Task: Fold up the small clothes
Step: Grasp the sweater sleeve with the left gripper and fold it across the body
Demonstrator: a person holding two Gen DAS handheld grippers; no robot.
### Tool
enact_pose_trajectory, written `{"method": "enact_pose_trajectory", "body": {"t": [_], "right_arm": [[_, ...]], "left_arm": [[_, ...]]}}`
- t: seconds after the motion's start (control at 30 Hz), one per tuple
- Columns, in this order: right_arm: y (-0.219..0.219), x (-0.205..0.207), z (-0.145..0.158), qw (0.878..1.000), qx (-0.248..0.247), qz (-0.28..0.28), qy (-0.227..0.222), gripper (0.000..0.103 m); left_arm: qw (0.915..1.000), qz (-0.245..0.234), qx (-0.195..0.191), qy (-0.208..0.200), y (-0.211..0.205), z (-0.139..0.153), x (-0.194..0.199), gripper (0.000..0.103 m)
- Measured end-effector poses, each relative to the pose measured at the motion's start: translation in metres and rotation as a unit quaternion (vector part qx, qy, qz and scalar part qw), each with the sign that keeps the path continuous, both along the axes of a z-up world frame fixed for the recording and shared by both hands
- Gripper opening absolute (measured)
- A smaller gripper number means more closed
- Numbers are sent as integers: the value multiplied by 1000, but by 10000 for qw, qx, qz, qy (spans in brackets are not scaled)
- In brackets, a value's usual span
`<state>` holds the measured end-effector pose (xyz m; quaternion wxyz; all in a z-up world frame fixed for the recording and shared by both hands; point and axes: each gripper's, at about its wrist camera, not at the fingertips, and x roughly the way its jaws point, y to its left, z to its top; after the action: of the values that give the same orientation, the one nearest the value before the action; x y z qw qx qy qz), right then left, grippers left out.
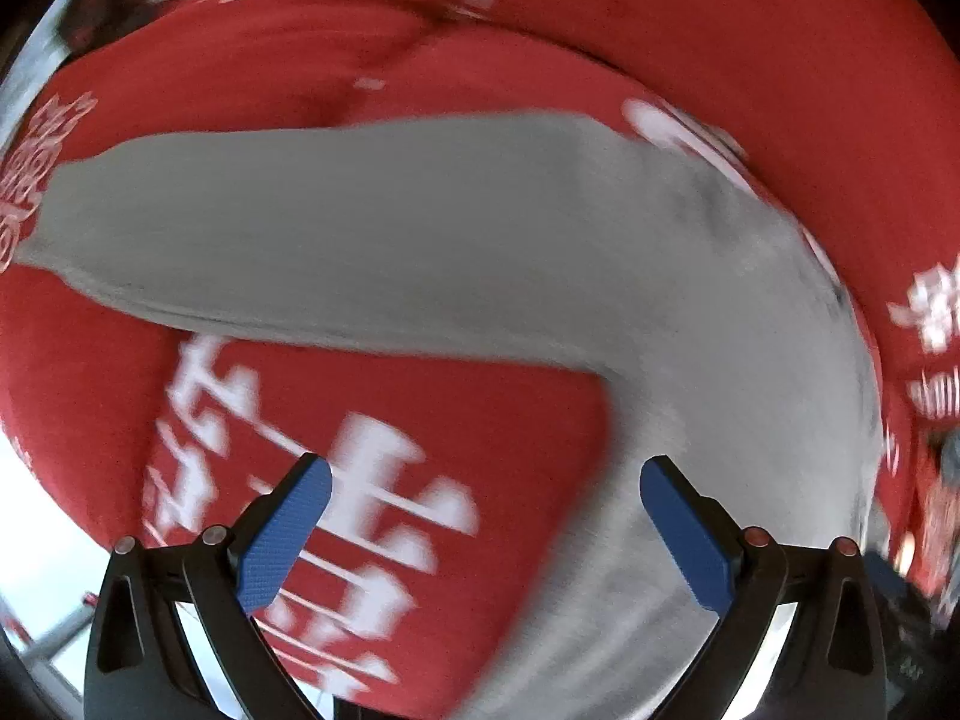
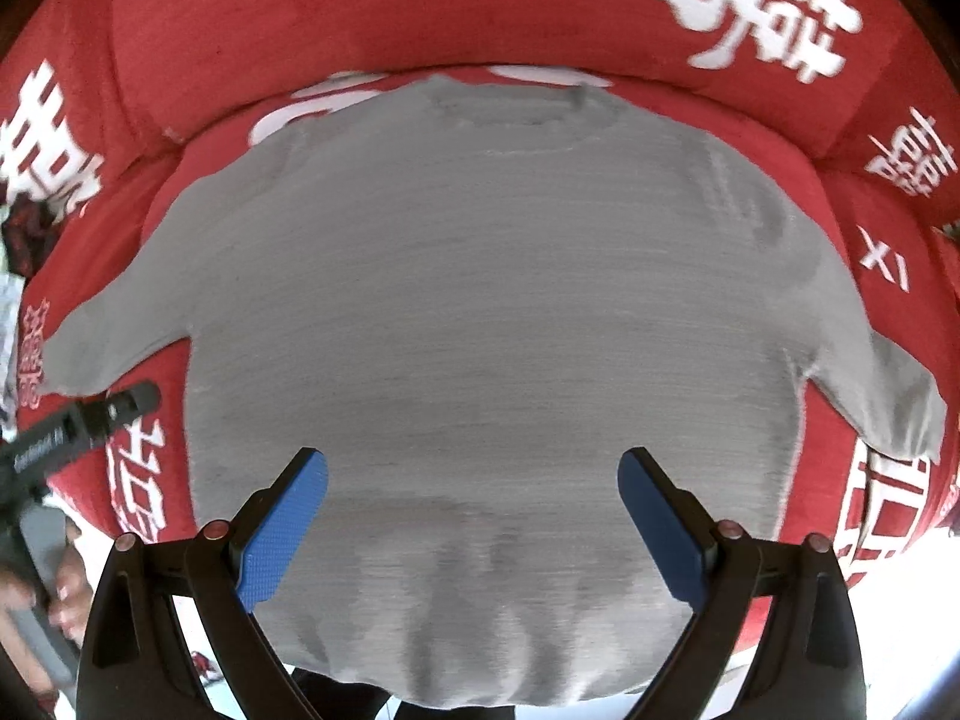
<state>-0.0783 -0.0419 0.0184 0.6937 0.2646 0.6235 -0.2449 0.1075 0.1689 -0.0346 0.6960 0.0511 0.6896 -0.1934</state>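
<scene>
Red fabric with white printed characters fills both views: a cover (image 2: 420, 12) over what I take to be a sofa or padded seat, with a raised back along the top of the right wrist frame. I cannot tell more about what lies under it.

On it lies the shirt (image 2: 492, 312), grey, spread flat and face up across the centre of the right wrist frame, collar toward the top, hem hanging toward the bottom edge. Its sleeves run out to the lower left and lower right. In the left wrist view one sleeve (image 1: 336, 228) stretches across the middle of the frame, and the body edge drops down the right side.

I judge it a thin, soft knit: light, limp, no stiffness, likely to sag and drag on the napped cover rather than slide. I would pinch it at a sleeve end or a shoulder seam, or at the hem corners, where a double layer gives the pads something to bite.

My right tongs (image 2: 474, 516) hang spread wide above the lower body of the shirt, holding nothing. My left tongs (image 1: 486, 522) are likewise spread and empty, over the cover and the shirt's side edge; their view is motion-blurred. They also show at the left edge of the right wrist frame.
</scene>
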Motion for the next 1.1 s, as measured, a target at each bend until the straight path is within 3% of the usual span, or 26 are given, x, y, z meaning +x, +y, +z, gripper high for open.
{"method": "enact_pose_trajectory", "body": {"t": [0.13,0.23,0.3,0.4,0.43,0.5,0.57,0.63,0.77,0.93,1.1], "right_arm": [[20,17,-5,9997,103,223,-7,99],[33,28,-10,9992,184,349,9,98],[40,35,-14,9989,210,413,40,98],[52,44,-20,9983,283,499,82,98],[56,47,-22,9981,298,526,98,98],[62,51,-24,9978,322,558,141,98],[66,54,-24,9977,359,550,155,98],[70,56,-21,9979,355,533,136,98],[72,56,-12,9982,318,503,30,98],[66,43,-9,9989,279,371,-6,98],[48,19,-10,9994,321,108,-49,98]], "left_arm": [[9954,884,-335,-158,64,-17,43,103],[9856,1526,-718,81,103,-41,69,103],[9789,1740,-1019,324,116,-58,78,103],[9741,1849,-1245,375,122,-67,84,103],[9715,1940,-1315,364,124,-66,85,98],[9701,2057,-1258,290,122,-65,86,76],[9710,2103,-1110,223,124,-65,90,32],[9681,2177,-1226,178,128,-66,94,11],[9723,1933,-1291,-261,126,-47,100,7],[9791,1091,-1422,-960,85,0,94,7],[9724,201,-1702,-1581,12,57,73,7]]}}
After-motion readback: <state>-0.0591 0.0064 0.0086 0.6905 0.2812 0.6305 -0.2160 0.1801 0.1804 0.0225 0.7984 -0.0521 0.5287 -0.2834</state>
